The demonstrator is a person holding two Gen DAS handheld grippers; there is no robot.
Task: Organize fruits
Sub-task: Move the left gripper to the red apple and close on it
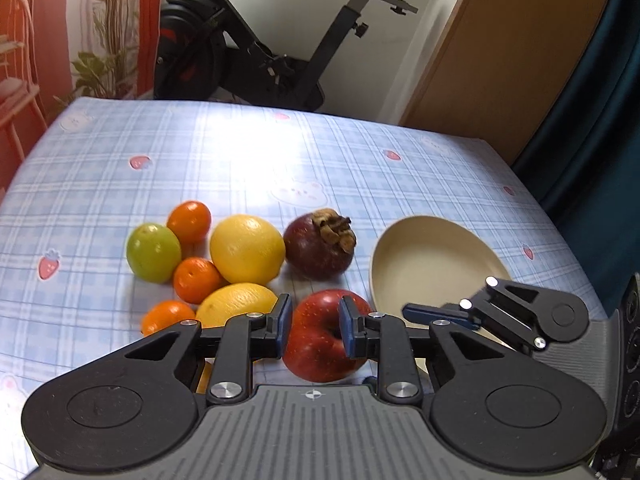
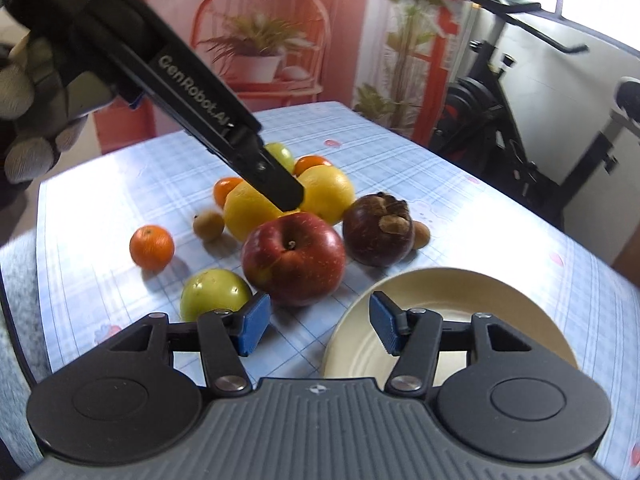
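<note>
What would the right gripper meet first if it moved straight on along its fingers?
Most likely the red apple, which lies just beyond the open right gripper. The green fruit sits beside its left finger, the plate under the right one. Depth is uncertain.

My left fingers (image 1: 285,322) flank the round red apple (image 1: 320,340); beyond them lie two yellow lemons (image 1: 247,249), and off to their right sits the shallow cream plate (image 1: 436,264).
</note>
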